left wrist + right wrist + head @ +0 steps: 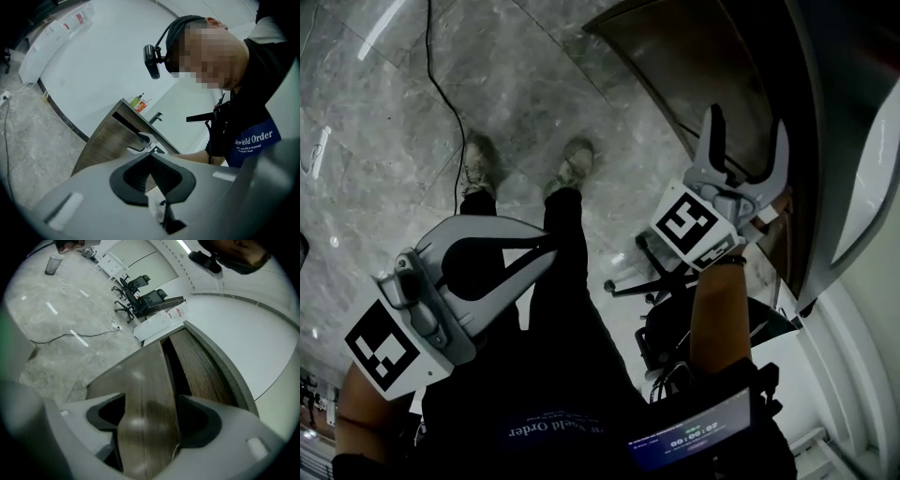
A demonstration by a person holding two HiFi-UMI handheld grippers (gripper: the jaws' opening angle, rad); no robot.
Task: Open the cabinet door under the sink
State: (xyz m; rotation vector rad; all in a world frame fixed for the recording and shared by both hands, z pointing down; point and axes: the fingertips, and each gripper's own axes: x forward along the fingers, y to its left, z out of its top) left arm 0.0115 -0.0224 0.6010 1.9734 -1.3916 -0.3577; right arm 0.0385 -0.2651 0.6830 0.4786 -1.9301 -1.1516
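Head view looks steeply down on a person standing on a marble floor beside the sink cabinet, a gripper in each hand. The right gripper is raised to the brown door at upper right, and its jaws are spread wide.

Right gripper view shows why. The wood-grain door runs straight up between the parted jaws, which straddle its free edge. A dark gap separates it from the next panel, so the door looks slightly ajar. The jaws are not clamped, and whether either pad brushes the wood cannot be made out. Straddling the edge appears to be a set-up for a pinch, so the panel can be swung outward.

Left gripper view shows the left gripper clenched tip to tip on nothing. It is held low and apart from the cabinet, apparently idle while the other hand works. Behind it a faucet and a bottle stand on the counter, which places the door directly below the sink.

By these pictures the opening is barely under way. A grip that is too shallow on the smooth edge could slip off.
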